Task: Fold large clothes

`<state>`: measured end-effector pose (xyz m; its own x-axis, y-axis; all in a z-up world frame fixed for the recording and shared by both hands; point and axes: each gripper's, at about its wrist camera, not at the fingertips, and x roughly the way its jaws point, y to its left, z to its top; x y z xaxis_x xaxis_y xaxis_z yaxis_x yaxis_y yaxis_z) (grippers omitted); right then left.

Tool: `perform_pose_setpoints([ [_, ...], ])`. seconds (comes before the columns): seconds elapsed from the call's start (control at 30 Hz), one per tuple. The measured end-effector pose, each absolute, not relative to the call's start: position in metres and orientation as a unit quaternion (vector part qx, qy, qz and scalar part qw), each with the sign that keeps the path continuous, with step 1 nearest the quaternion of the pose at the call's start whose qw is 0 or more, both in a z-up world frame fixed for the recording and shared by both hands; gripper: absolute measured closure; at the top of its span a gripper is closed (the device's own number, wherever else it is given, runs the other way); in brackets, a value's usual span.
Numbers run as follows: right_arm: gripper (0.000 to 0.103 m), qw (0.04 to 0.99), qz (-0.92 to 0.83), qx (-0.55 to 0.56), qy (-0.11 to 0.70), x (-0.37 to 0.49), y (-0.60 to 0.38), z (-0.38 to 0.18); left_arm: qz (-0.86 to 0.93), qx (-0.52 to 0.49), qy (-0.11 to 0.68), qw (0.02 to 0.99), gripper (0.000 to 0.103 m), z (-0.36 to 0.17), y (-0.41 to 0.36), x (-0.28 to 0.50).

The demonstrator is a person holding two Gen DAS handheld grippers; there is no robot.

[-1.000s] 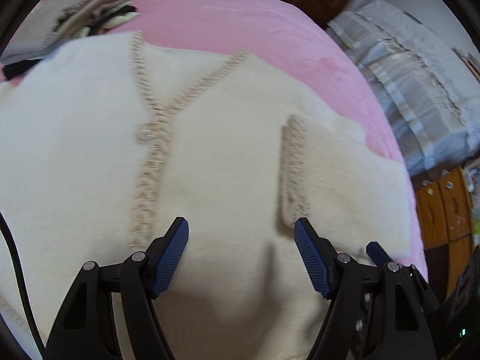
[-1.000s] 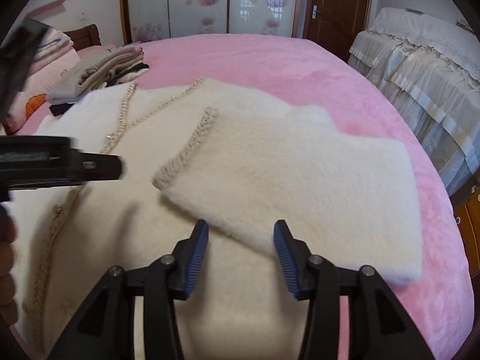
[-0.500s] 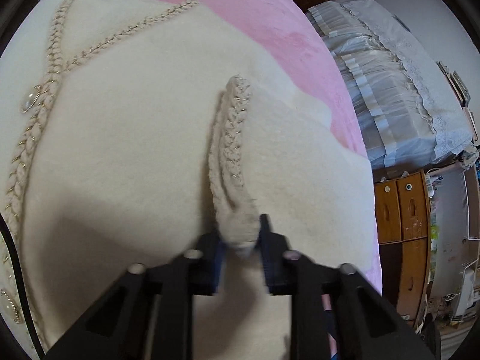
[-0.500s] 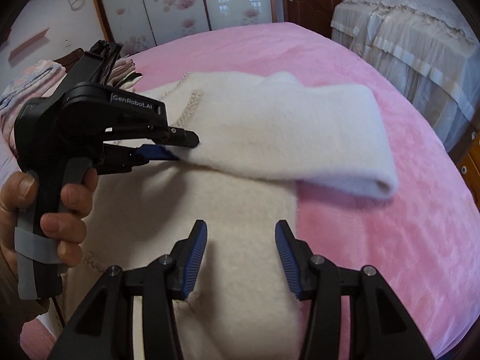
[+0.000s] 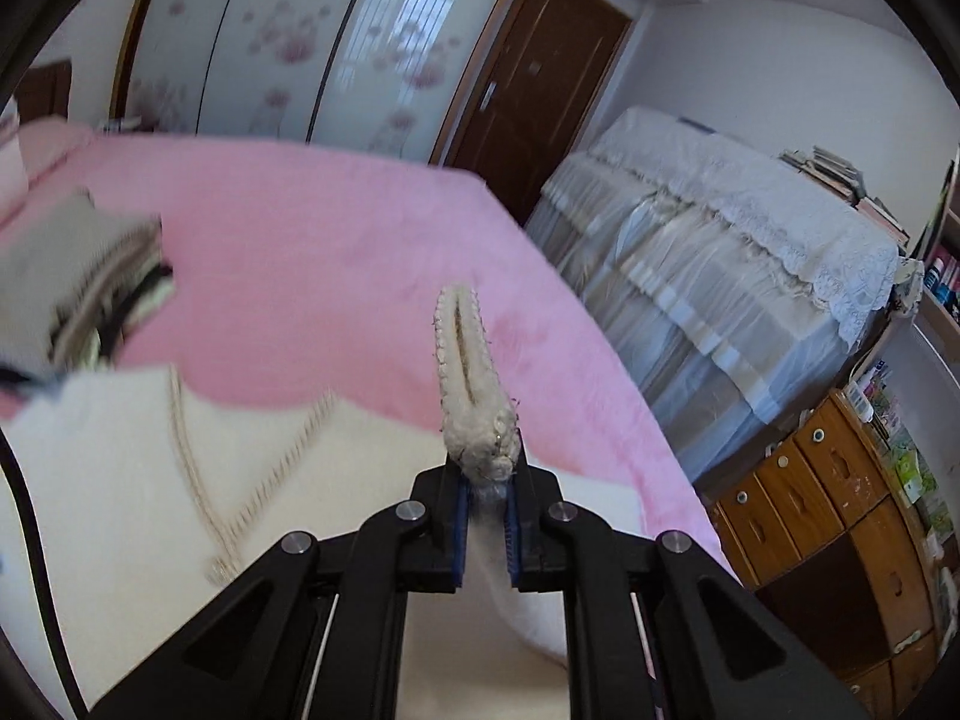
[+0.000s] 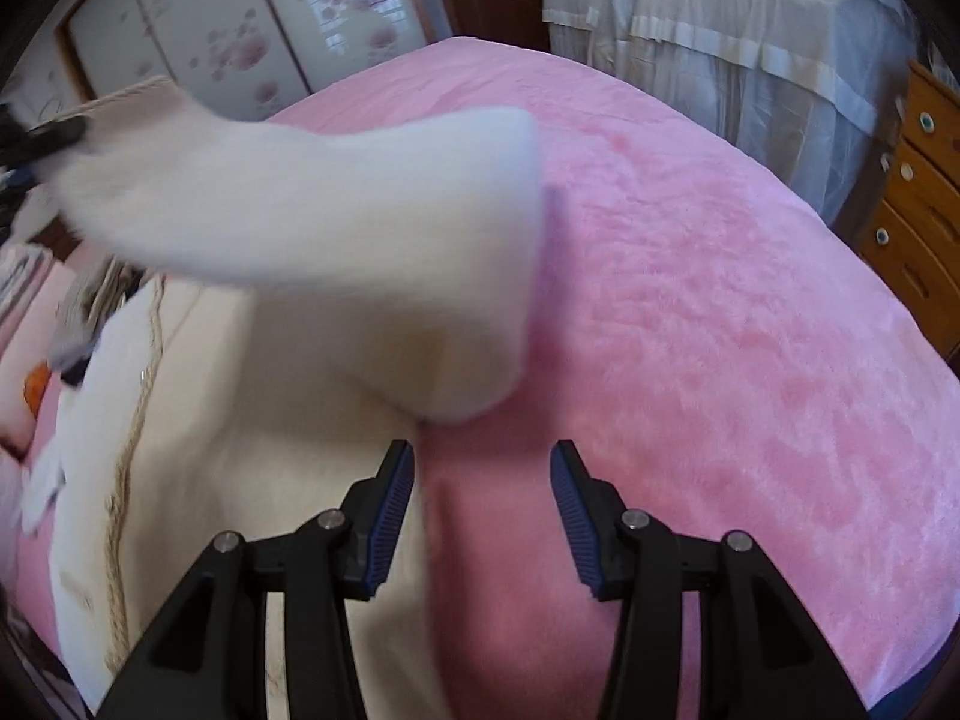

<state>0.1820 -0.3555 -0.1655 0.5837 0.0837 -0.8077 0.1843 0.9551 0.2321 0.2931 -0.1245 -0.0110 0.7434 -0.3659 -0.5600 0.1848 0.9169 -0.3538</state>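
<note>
Fingers of the left gripper clamp the cream fleece cardigan's braided cuff; right gripper empty, half-open; next, lay the sleeve across.

One cream cardigan at 8 o'clock on one pink bed. One stack of folded clothes at 9 o'clock. One brown door at 12. Two grippers.
</note>
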Motion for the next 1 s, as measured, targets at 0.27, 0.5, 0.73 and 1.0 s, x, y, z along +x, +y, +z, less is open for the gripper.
perform_pose_setpoints([
  [0.27, 0.095, 0.888, -0.043, 0.124, 0.440, 0.234, -0.338, -0.167, -0.124, -0.122, 0.314, 0.933, 0.096, 0.011, -0.098, 0.296],
  [0.5, 0.093, 0.895, -0.044, 0.004, 0.445, 0.240, -0.299, -0.167, -0.060, -0.130, 0.326, 0.935, 0.096, -0.042, -0.037, 0.288],
  [0.73, 0.057, 0.885, -0.036, -0.062, 0.460, 0.232, -0.276, -0.170, 0.009, -0.145, 0.441, 0.886, 0.096, -0.167, 0.022, 0.288],
  [1.0, 0.049, 0.877, 0.042, -0.054, 0.476, 0.202, -0.271, -0.147, -0.048, -0.171, 0.473, 0.863, 0.038, -0.184, 0.044, 0.277],
])
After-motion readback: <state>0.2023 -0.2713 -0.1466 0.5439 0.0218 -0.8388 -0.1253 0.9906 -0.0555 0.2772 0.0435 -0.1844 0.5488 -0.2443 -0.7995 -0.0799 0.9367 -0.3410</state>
